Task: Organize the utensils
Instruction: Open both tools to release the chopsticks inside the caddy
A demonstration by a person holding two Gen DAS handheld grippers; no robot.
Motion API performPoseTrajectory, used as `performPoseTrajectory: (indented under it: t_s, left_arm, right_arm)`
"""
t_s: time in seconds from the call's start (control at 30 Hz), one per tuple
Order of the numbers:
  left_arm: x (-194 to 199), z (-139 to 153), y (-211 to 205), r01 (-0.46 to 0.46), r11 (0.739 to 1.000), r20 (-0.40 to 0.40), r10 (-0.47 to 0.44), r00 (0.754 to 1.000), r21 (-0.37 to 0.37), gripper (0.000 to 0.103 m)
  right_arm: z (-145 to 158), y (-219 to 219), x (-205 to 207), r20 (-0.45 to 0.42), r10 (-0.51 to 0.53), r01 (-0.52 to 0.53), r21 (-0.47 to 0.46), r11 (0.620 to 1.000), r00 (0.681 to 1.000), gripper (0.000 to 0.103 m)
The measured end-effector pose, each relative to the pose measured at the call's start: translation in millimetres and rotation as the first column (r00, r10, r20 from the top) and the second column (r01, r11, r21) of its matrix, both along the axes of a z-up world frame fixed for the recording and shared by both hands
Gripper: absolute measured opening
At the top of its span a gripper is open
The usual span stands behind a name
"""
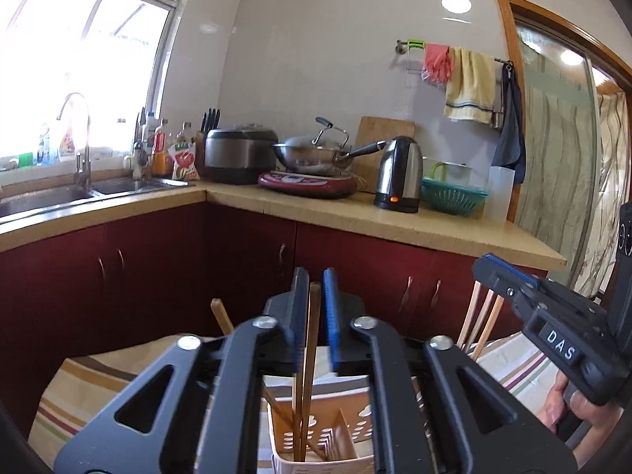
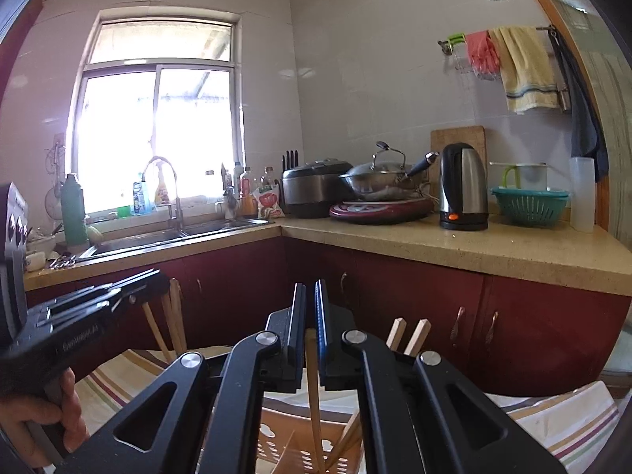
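In a kitchen corner, red cabinets (image 1: 158,268) run under an L-shaped beige counter (image 1: 395,221); bright window (image 2: 158,126) over the sink (image 2: 166,237). On the counter are a rice cooker (image 1: 241,154), a wok (image 1: 312,156) on a red hob and a kettle (image 1: 399,173). In front, low down, is a striped cloth (image 1: 98,379). Both claws are over it, side by side, pointing roughly level toward the cabinets. Left gripper (image 1: 316,288): blue pads slightly apart, dark chopsticks (image 1: 310,355) upright in the gap; they sit against the left-hand pad, with a slit of daylight at the other pad, so not clamped. Right gripper (image 2: 311,296): pads a narrow slit apart, one chopstick (image 2: 314,395) rising into the slit from below; can't tell if a pad touches it, but it does not look squeezed. A bare hand (image 1: 576,407) grips the right handle at the frame edge. Holder (image 1: 339,434): pale plastic with orange perforated dividers, on the cloth right under both claws. The lower ends of the sticks stand in its compartments; which compartment is unclear. More sticks lean in it, and pale chopsticks (image 2: 407,333) poke up on its right side.
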State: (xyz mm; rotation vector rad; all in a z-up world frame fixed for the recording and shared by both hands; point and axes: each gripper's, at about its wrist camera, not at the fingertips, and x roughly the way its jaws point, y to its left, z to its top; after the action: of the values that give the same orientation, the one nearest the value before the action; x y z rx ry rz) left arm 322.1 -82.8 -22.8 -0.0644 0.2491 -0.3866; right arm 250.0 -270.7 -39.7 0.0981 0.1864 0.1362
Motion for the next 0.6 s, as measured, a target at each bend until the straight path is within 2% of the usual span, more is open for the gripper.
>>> performPoseTrajectory:
  t_s: [0.03, 0.07, 0.1, 0.13, 0.33, 0.4, 0.6]
  left_arm:
    - [0, -2, 1, -0.004, 1.000, -0.003, 0.004, 1.000, -0.004, 0.031]
    - [0, -2, 3, -0.015, 1.000, -0.003, 0.015, 1.000, -0.008, 0.039]
    - [0, -3, 4, -0.017, 1.000, -0.006, 0.017, 1.000, -0.014, 0.056]
    - [0, -3, 5, -0.015, 1.000, -0.009, 0.015, 1.000, -0.021, 0.061]
    - [-11, 4, 11, -0.018, 1.000, -0.006, 0.018, 1.000, -0.025, 0.077]
    - [-16, 6, 12, -0.018, 0.999, -0.003, 0.018, 1.000, -0.026, 0.080]
    - [-43, 13, 18, -0.024, 1.000, -0.005, 0.024, 1.000, -0.011, 0.085]
  right_arm:
    - [-1, -2, 1, -0.003, 0.001, -0.001, 0.013, 1.000, 1.000, 0.021]
    - [-2, -4, 1, -0.001, 0.000, 0.000, 0.025, 1.000, 1.000, 0.039]
    - [-3, -6, 0, 0.006, 0.001, -0.002, 0.038, 0.999, 1.000, 0.053]
    - [-2, -7, -1, 0.009, 0.003, -0.003, 0.042, 0.999, 1.000, 0.054]
    - [9, -5, -11, 0.032, 0.011, -0.012, 0.031, 0.999, 0.999, 0.057]
    - [15, -4, -22, 0.051, 0.010, -0.011, 0.021, 1.000, 0.999, 0.060]
    - [21, -5, -52, 0.053, 0.007, -0.008, 0.024, 1.000, 0.999, 0.062]
